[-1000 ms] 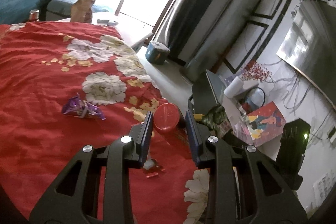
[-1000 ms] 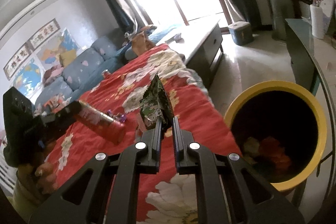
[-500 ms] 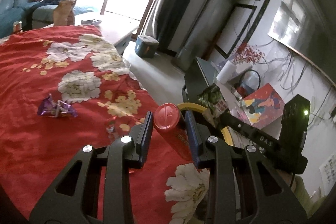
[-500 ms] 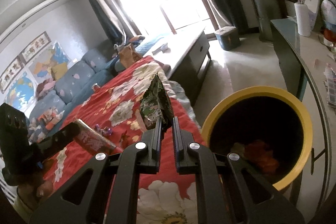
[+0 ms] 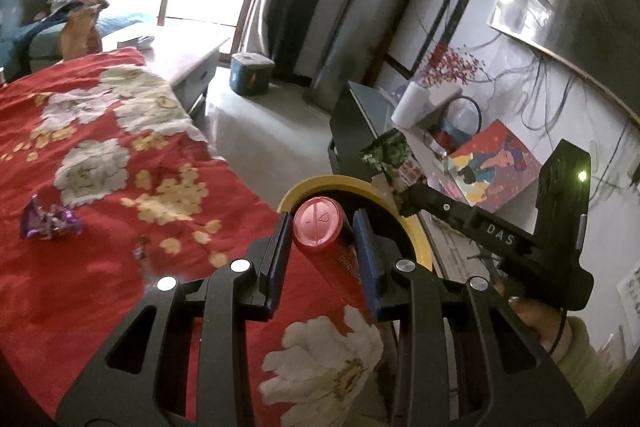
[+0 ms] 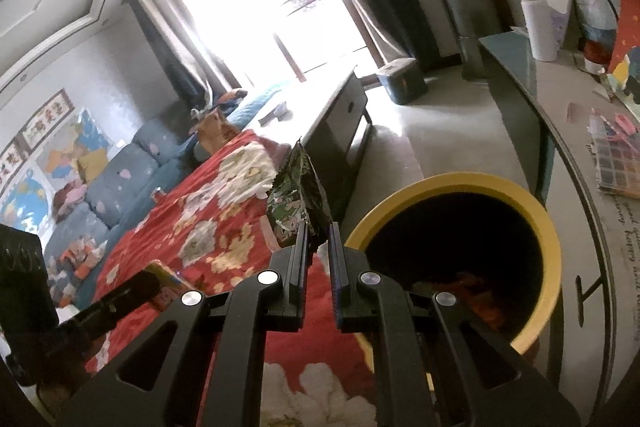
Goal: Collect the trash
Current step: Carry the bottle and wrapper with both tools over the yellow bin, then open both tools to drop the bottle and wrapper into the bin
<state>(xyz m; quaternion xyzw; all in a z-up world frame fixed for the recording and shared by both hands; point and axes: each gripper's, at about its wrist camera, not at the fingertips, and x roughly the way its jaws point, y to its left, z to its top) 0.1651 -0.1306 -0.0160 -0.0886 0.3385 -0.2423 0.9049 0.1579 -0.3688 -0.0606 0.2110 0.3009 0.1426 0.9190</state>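
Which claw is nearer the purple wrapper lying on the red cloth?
Left. The left claw, shut on the red can, is beside the purple wrapper over the cloth. The right claw, gripping the green packet, is farther off by the yellow bin.

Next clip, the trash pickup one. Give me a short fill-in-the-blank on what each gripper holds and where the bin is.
1. The left gripper is clamped on a ____ tube with a round cap.
2. The right gripper pinches a crumpled ____ snack wrapper.
3. The dark trash bin has a ____ rim.
4. A purple wrapper lies on the ____ floral cloth.

Missing words: red; green; yellow; red
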